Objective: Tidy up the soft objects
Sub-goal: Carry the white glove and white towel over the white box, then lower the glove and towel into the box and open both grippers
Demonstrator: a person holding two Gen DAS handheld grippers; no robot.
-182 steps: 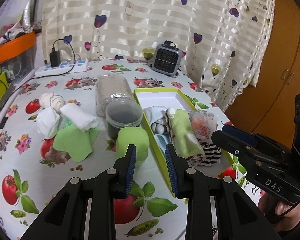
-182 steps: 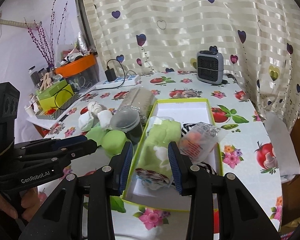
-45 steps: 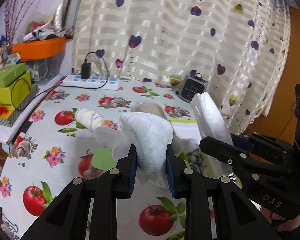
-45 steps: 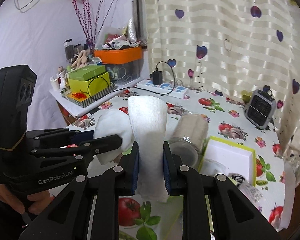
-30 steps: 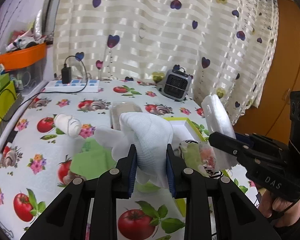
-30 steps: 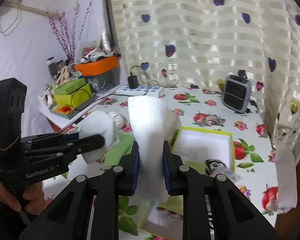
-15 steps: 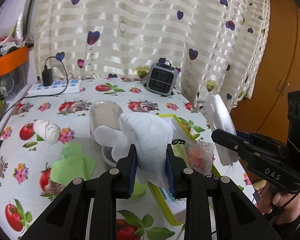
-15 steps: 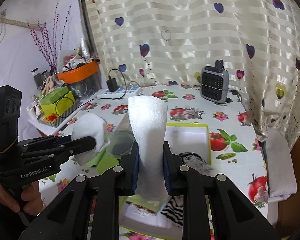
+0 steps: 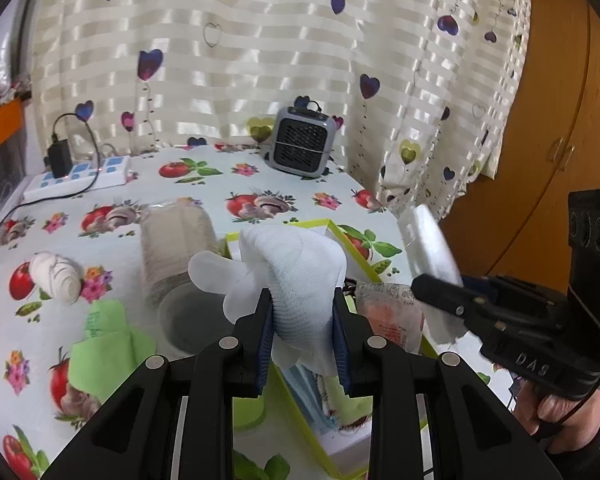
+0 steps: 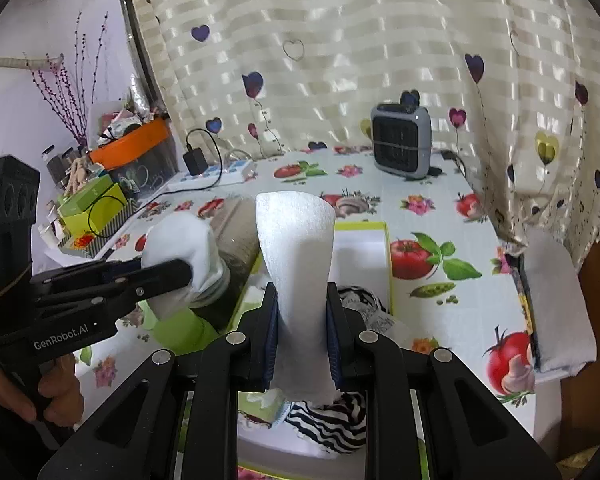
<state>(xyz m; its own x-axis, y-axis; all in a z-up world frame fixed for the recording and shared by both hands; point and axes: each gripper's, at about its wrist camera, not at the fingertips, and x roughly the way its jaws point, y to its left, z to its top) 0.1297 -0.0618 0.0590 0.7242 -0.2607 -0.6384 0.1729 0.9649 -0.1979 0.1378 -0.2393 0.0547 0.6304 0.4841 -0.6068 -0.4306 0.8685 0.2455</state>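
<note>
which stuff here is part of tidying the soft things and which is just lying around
Part of the job:
- white sock in the left claw
- white foam sheet in the right claw
- rolled white sock on the table
- green cloth
- yellow-green box with soft items

Lying about:
- grey heater
- power strip
- clear jar

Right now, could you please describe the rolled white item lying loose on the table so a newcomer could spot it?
Start at the table with the fruit-print tablecloth, then go to the clear plastic jar lying on its side. Left of it sits the small rolled white cloth bundle, beside a printed tomato. Unlike the flat light-green cloth nearby, it is white and tightly rolled.
</note>
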